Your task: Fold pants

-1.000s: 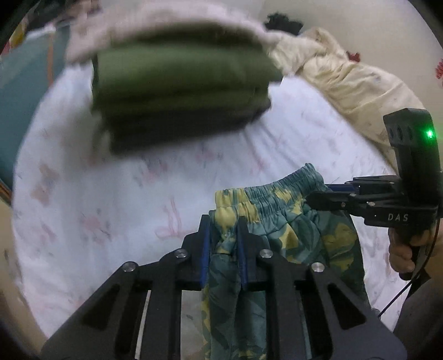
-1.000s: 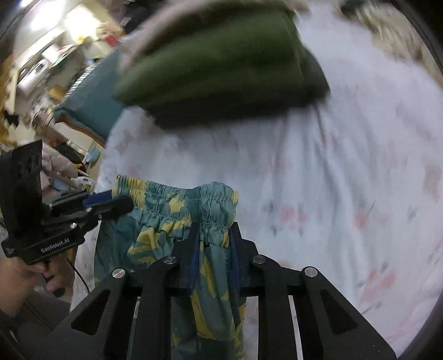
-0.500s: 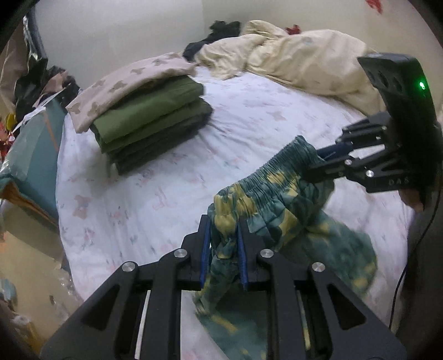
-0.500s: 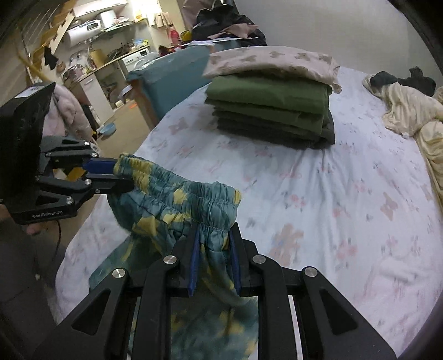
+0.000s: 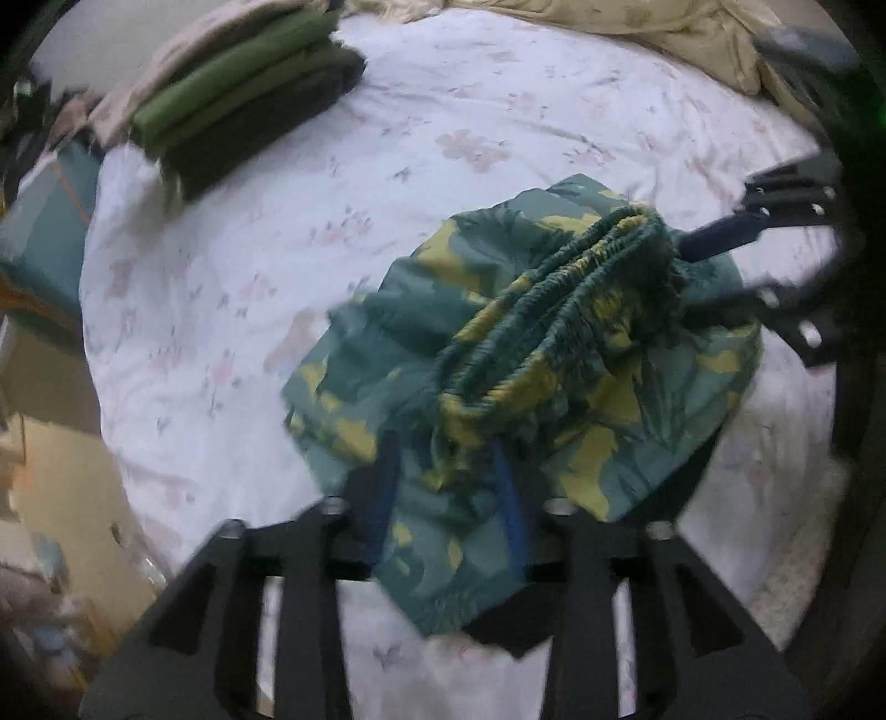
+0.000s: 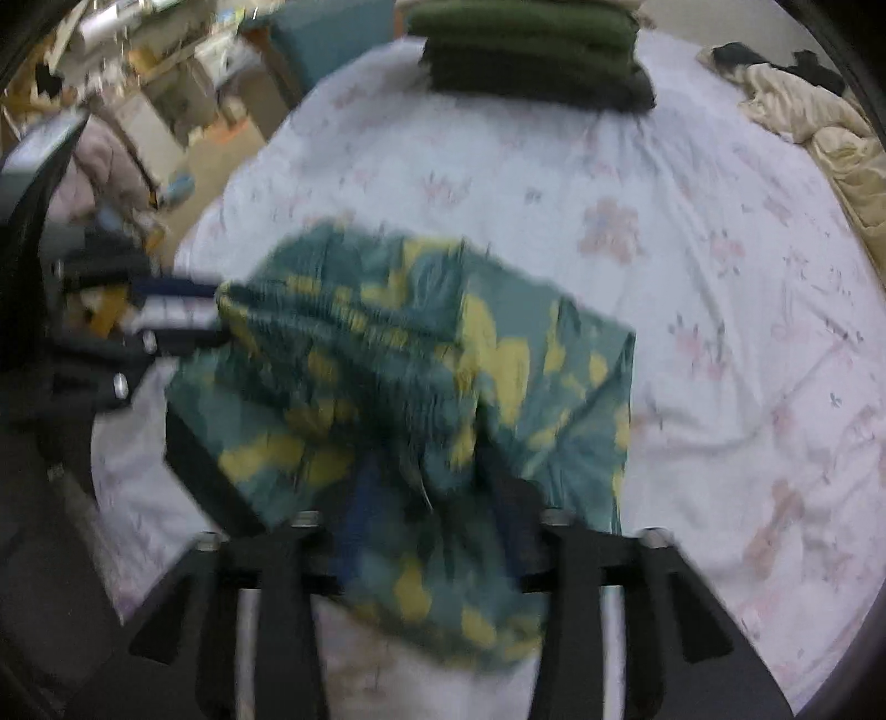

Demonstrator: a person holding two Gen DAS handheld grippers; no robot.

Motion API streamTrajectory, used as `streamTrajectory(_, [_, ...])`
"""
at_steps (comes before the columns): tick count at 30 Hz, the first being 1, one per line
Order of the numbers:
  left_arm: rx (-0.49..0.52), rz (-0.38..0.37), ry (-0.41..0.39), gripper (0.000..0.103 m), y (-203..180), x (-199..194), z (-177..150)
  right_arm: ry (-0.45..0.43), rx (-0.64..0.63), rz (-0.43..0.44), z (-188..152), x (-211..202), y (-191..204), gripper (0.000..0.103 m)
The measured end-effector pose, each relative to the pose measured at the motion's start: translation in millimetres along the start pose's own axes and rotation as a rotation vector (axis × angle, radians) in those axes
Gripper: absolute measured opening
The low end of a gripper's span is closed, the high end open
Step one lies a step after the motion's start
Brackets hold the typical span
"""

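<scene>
We had just been opening both the left gripper [image 5: 448, 487] and right gripper [image 6: 437, 498], neither pinching the teal-and-yellow leaf-print elastic-waist pants [image 5: 531, 354] heaped on the floral white bedsheet [image 5: 232, 266]; next, probably, re-gripping for another fold.

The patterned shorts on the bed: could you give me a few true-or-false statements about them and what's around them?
1. The shorts are teal with yellow patches. True.
2. They hang in the air, clear of the bed sheet. False: they lie bunched on the sheet.
3. A stack of folded green and dark clothes sits further back on the bed. True.
4. The left gripper is clamped tight on the waistband. False: its jaws have just been opening, cloth loose between them.
5. The right gripper has nothing between its jaws. False: shorts fabric lies between them.
</scene>
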State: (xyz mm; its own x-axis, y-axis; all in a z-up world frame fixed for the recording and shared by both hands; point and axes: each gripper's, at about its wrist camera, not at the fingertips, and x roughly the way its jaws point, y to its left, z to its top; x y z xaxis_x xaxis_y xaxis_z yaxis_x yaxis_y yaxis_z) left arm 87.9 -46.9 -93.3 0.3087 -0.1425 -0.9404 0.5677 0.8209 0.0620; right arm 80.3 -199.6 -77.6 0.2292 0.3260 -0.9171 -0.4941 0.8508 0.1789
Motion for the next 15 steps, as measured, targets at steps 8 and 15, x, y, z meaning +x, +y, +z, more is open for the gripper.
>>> streamTrajectory(8, [-0.452,-0.016,-0.186,0.061,64.4,-33.4,3.5,-0.210,0.204,-0.011,9.0,-46.2,-32.7,0.061])
streamTrajectory(15, [-0.501,0.034,-0.023,0.056,58.1,26.8,24.0,-0.114,0.358,0.012,46.2,6.8,-62.5,0.033])
